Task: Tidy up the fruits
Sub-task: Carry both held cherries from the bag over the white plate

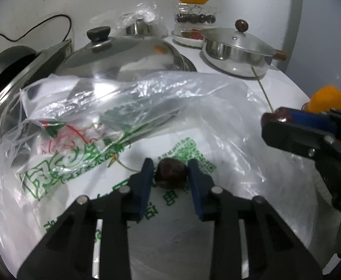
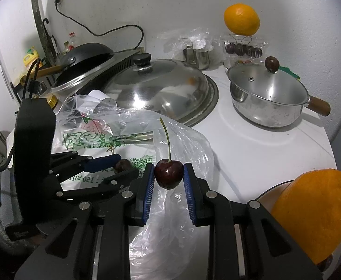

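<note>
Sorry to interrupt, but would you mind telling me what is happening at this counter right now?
A person is sorting fruit with two handheld tongs. The left tongs are shut on a dark red cherry lying on the clear printed plastic bag. The right tongs hold a second dark cherry with a long green stem above the bag.

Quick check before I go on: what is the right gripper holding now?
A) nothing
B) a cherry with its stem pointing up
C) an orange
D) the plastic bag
B: the right gripper has its blue pads pressed on either side of a dark cherry, stem upright, above the plastic bag.
</note>
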`<state>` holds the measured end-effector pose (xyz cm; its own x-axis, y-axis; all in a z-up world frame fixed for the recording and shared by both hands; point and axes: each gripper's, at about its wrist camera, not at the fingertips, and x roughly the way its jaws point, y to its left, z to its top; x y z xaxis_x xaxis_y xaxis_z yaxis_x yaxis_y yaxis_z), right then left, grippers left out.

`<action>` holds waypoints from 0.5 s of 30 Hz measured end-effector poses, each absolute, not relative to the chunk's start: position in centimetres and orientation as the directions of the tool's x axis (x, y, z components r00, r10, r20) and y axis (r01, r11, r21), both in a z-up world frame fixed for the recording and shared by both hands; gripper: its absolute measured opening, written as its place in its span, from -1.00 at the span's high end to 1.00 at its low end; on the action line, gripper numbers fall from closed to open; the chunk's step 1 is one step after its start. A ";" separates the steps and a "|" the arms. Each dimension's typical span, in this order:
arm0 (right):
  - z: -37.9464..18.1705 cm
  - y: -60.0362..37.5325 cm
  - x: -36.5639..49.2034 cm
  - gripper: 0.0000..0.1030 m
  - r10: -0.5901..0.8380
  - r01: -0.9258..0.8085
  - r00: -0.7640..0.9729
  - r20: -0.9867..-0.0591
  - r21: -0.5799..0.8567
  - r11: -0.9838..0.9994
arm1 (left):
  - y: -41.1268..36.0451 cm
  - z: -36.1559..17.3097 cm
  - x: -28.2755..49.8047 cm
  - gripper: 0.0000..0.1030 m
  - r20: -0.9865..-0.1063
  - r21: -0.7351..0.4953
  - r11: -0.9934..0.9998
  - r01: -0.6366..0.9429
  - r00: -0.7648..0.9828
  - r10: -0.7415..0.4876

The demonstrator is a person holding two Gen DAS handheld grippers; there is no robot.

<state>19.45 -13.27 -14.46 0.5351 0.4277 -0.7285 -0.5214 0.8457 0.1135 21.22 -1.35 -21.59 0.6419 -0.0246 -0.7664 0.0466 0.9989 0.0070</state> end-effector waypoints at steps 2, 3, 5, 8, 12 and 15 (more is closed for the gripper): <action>-14.4 -13.3 19.4 0.48 0.427 -0.521 0.537 -0.728 0.112 0.846 | -1.3 -21.5 21.1 0.42 -0.765 0.004 0.999 0.050 0.643 -0.030; -14.4 -13.3 19.4 0.48 0.427 -0.520 0.538 -0.727 0.112 0.847 | -1.3 -21.4 21.0 0.42 -0.765 0.002 0.999 0.053 0.644 -0.032; -14.3 -13.3 19.4 0.48 0.425 -0.519 0.542 -0.725 0.109 0.848 | -1.3 -21.3 20.8 0.42 -0.762 -0.001 0.998 0.056 0.647 -0.037; -14.1 -13.4 19.2 0.48 0.421 -0.516 0.547 -0.724 0.104 0.850 | -1.4 -21.0 20.5 0.43 -0.758 -0.011 0.998 0.064 0.650 -0.050; -13.7 -13.5 18.8 0.48 0.417 -0.513 0.554 -0.721 0.100 0.853 | -1.4 -20.2 19.9 0.43 -0.747 -0.015 0.998 0.069 0.662 -0.057; -13.4 -13.5 18.5 0.48 0.415 -0.511 0.559 -0.717 0.096 0.854 | -1.4 -19.5 19.4 0.43 -0.737 -0.016 0.997 0.071 0.674 -0.059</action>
<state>18.50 -13.55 -13.45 0.5595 0.4155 -0.7172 -0.5114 0.8540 0.0958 19.40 -1.39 -19.53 0.6738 -0.0593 -0.7365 0.0706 0.9974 -0.0158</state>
